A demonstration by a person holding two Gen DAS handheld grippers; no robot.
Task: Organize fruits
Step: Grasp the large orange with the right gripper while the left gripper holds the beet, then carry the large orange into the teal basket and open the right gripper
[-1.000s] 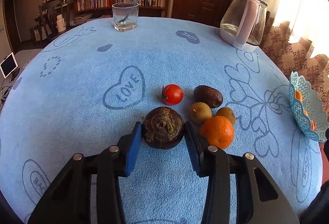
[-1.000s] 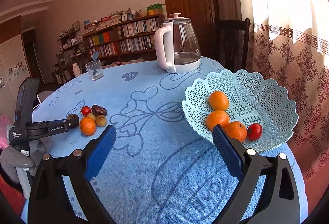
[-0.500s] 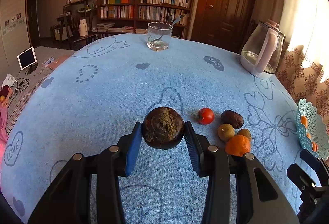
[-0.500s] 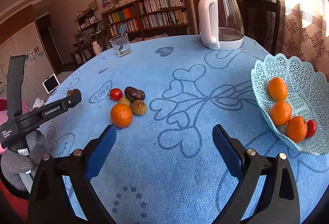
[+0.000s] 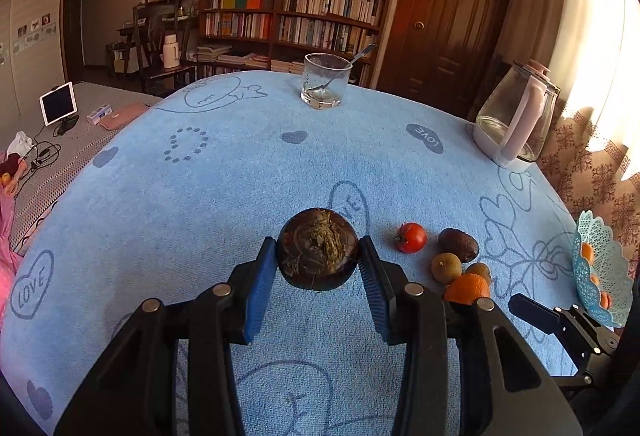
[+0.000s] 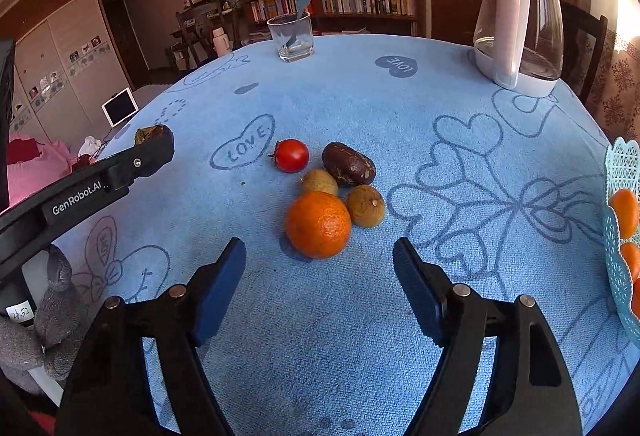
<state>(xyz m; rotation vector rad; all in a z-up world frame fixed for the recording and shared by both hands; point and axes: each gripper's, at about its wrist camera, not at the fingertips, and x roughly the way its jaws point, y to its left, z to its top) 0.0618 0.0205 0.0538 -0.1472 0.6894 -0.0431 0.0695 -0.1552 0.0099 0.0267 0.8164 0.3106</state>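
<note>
My left gripper (image 5: 318, 268) is shut on a dark round fruit with a dry tufted top (image 5: 317, 248), held above the blue tablecloth. It also shows at the left of the right wrist view (image 6: 154, 139). My right gripper (image 6: 319, 268) is open and empty, just short of an orange (image 6: 318, 224). Behind the orange lie two brown kiwis (image 6: 365, 211), a dark avocado (image 6: 349, 163) and a red tomato (image 6: 291, 155). The turquoise lattice basket (image 6: 618, 171) at the right edge holds oranges (image 6: 625, 212).
A glass kettle with a pink handle (image 6: 520, 23) stands at the back right. A drinking glass with a spoon (image 6: 291, 35) stands at the far edge. The round table's edge (image 5: 80, 171) drops off on the left, beside a tablet (image 5: 58, 107).
My left gripper lifted the dark fruit and drew back left from the pile. My right gripper swung left from the basket to the orange and came close.
</note>
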